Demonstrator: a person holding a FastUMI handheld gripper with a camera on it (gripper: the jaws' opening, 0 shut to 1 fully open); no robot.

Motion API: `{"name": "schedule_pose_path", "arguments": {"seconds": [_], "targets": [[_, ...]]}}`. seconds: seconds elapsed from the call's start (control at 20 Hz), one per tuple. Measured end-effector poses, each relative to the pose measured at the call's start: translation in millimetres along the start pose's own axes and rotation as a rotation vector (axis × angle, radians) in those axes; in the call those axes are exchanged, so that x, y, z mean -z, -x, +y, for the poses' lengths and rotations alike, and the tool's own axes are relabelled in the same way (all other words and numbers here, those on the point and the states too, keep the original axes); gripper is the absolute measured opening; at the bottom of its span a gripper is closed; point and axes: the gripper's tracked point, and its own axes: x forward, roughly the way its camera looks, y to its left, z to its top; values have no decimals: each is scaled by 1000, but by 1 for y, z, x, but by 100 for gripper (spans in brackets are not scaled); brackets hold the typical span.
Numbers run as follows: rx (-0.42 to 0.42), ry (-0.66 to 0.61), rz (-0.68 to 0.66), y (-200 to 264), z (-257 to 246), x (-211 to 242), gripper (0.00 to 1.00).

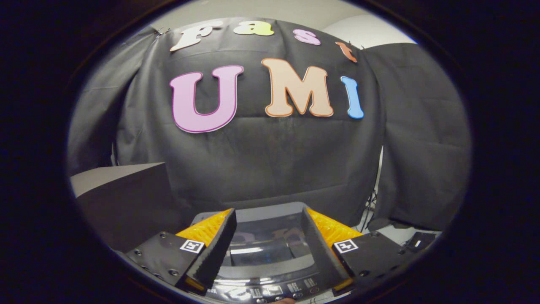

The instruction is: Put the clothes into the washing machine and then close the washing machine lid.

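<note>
My gripper [270, 249] hangs open above a grey top-loading washing machine [270, 209]. Its glossy dark lid [263, 249] shows in the gap between the fingers and looks closed, with reflections on it. The machine's control panel [274, 291] with small buttons sits just below the fingertips. Nothing is held between the fingers. I see no clothes from here.
A dark box-like block with a pale top [122, 198] stands to the left of the machine. Black cloth walls the booth behind. Some dark gear and cables [415, 242] lie on the floor to the right.
</note>
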Motion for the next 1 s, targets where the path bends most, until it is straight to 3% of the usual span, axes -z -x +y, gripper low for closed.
{"name": "schedule_pose_path", "arguments": {"seconds": [0.4,0.8,1.0], "targets": [[27,-3,-7,89,-33,66,95],[10,106,-38,135,-48,63,95],[82,67,-42,144,-74,74,95]]}}
